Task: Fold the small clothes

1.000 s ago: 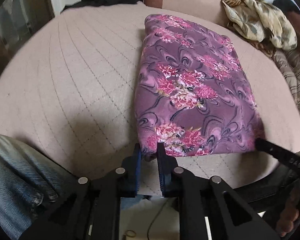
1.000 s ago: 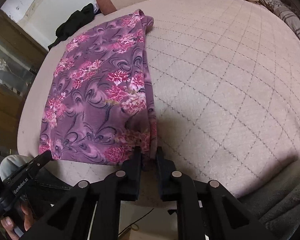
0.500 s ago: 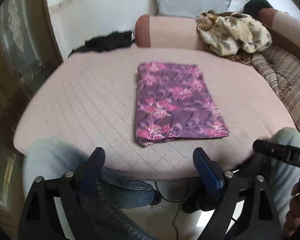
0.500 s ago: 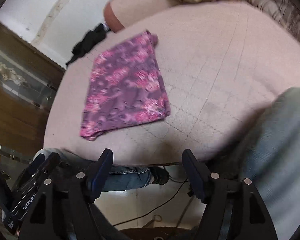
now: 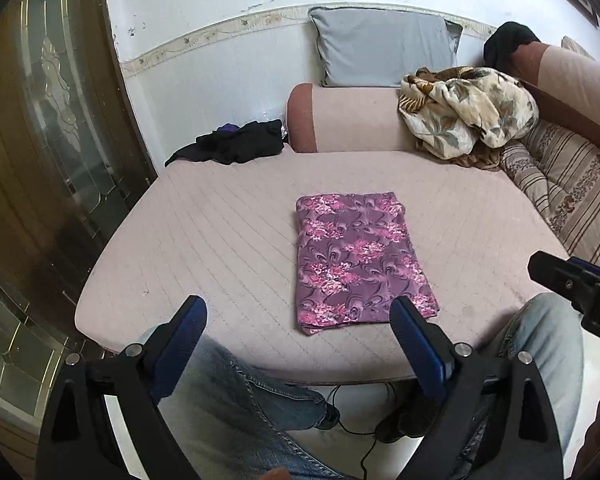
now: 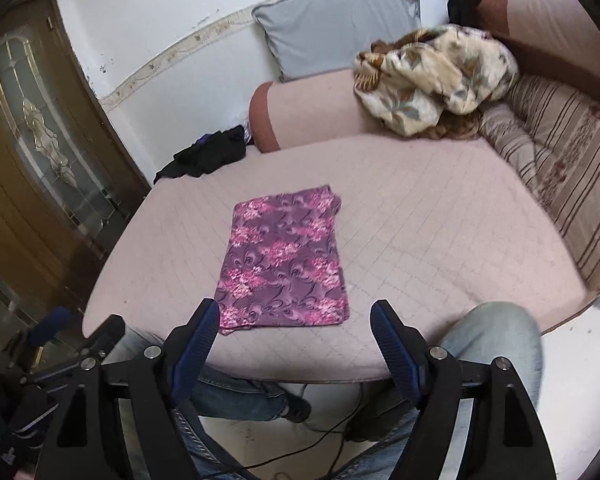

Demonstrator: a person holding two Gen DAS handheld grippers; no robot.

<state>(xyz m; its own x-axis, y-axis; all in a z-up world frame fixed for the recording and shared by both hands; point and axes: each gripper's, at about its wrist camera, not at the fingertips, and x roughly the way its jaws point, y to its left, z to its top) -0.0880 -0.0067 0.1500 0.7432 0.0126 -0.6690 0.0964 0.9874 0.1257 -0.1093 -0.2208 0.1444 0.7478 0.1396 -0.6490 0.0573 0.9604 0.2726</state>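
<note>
Left wrist view: left gripper [image 5: 298,324] and right gripper [image 6: 294,326] are now hanging spread, empty — released floral cloth [image 5: 356,258] is lying folded; fold appears complete.

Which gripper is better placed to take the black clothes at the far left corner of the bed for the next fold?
Probably the left gripper. The black clothes lie left of the folded purple floral garment, on its side; the right gripper would have to cross over. Both are open and empty.

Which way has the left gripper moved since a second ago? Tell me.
Yes. The left gripper has pulled back from the purple floral folded cloth on the pink quilted bed, jaws now open.
</note>
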